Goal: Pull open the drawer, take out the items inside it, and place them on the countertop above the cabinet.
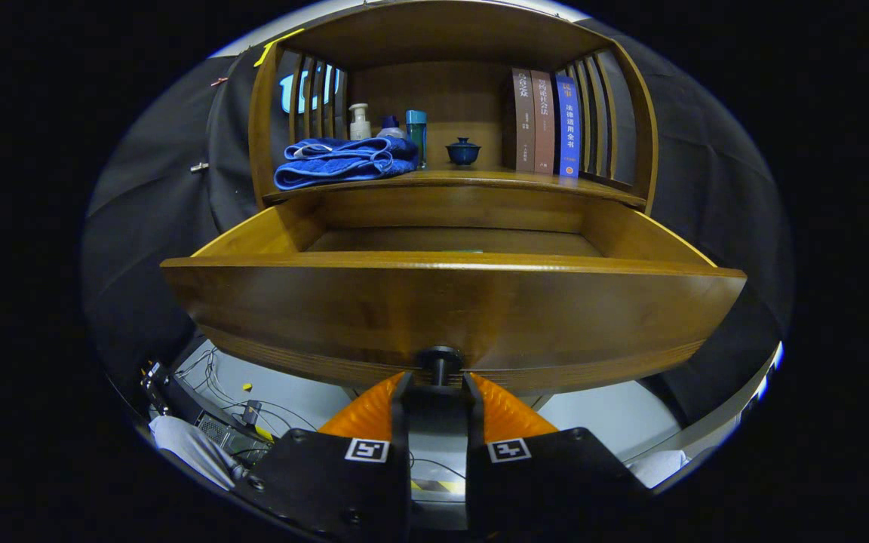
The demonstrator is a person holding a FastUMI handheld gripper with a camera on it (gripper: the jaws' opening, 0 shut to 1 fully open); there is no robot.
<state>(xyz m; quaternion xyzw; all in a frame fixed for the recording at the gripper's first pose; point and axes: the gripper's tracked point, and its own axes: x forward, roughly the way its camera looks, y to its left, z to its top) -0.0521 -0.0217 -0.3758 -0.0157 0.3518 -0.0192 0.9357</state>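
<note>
The wooden drawer (449,302) stands pulled well out of the cabinet, its front panel close ahead of me. A dark round knob (439,359) sticks out low on that panel. My gripper (438,381) has a finger on each side of the knob's stem, shut on it. Over the front panel I see a strip of the drawer's floor (449,240); whatever lies inside is hidden by the panel. The countertop (472,178) above the drawer carries a folded blue towel (344,162), bottles (360,121), a small blue lidded cup (463,151) and several upright books (545,124).
Slatted wooden sides (593,105) and a top board enclose the countertop niche. Bare countertop lies between the cup and the books. Below the drawer are a pale floor (608,415), cables and equipment (208,418) at the left.
</note>
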